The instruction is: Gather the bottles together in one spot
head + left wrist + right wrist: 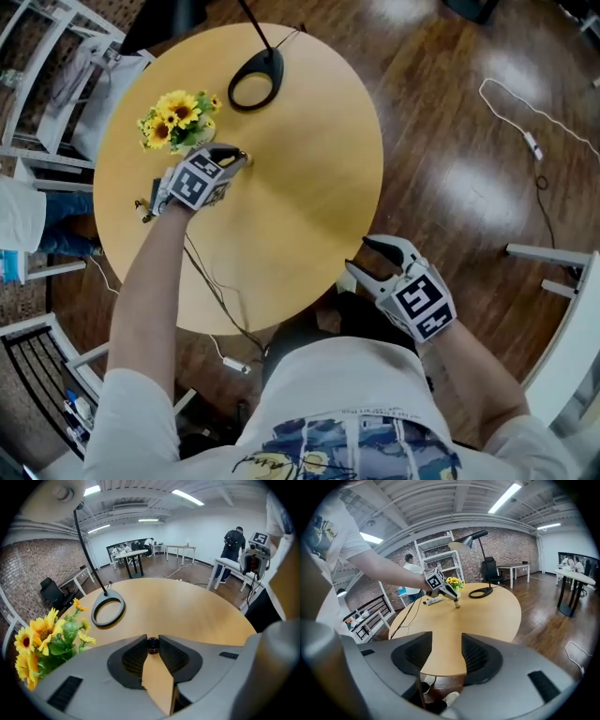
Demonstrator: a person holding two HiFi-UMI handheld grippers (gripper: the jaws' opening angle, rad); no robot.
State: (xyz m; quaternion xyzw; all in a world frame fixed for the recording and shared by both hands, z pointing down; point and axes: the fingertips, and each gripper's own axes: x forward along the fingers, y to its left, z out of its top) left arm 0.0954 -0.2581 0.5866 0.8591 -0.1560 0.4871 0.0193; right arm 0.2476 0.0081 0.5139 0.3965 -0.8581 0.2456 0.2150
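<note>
My left gripper (236, 159) is over the left part of the round wooden table (309, 187), right beside the sunflowers. It is shut on a small bottle with a dark cap (152, 644), pinched between the fingertips. From the right gripper view that bottle (457, 603) hangs just at the tabletop under the left gripper (449, 592). A second, white bottle (432, 601) lies on its side behind it, near the table's left edge. My right gripper (359, 255) is open with nothing in it, off the table's near edge, its jaws (440, 656) pointing across the table.
A bunch of sunflowers (178, 119) stands at the table's left. A black lamp's ring-shaped base (255, 80) sits at the far side. A thin cable (211, 281) runs over the table's near-left edge. White shelving (47, 56) and chairs surround the table.
</note>
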